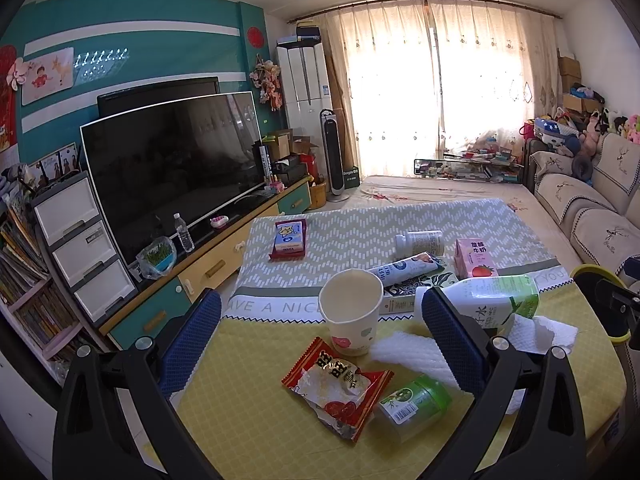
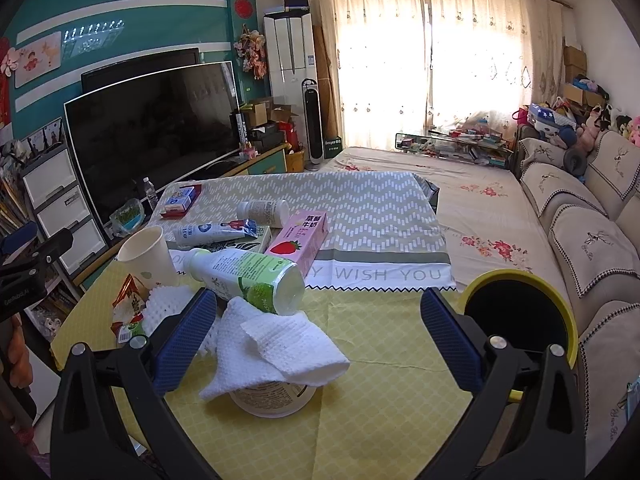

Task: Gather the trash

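Trash lies on a table with a yellow cloth. In the left wrist view my left gripper is open and empty above a paper cup, a red snack wrapper, a small green-lidded jar and white tissue. In the right wrist view my right gripper is open and empty over a white paper towel draped on a round tub. A green-labelled bottle lies on its side behind it. A yellow-rimmed black bin stands at the table's right edge.
Farther back lie a pink strawberry milk carton, a white pill bottle, a tube on a book and a blue-red box. A TV on a cabinet stands left, a sofa right.
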`<state>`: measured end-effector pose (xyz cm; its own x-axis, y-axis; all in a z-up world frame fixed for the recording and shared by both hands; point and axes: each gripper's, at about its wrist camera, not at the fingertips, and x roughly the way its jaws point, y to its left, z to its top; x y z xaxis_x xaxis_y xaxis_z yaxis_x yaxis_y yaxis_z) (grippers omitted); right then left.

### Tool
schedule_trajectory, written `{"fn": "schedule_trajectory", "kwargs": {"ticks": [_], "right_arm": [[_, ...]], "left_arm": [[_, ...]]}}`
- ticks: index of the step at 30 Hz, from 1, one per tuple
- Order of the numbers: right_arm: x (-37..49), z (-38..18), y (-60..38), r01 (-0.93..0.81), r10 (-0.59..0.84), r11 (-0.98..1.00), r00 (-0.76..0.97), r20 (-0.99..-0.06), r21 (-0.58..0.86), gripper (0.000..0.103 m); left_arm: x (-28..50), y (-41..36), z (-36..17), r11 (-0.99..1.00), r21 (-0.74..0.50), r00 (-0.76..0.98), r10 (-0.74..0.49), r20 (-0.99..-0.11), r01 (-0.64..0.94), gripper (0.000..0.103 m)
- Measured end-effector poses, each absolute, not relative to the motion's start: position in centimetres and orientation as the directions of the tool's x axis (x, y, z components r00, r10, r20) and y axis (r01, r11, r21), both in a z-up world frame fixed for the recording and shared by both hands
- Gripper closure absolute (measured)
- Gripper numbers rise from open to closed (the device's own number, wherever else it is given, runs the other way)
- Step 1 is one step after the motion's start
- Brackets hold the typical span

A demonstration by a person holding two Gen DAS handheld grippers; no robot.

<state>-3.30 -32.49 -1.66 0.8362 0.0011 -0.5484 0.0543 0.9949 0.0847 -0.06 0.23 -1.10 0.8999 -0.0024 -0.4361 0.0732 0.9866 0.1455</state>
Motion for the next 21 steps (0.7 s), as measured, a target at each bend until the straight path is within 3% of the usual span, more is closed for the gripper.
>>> {"fn": "schedule_trajectory", "kwargs": {"ticks": [21], "right_arm": [[-3.21, -1.67, -32.42, 0.054, 0.000, 0.995, 0.835, -0.550, 0.083, 0.006]], "left_arm": [[0.29, 0.16, -1.34, 0.986, 0.150, 0.898, -0.003, -0.441, 0.077, 0.004]]}}
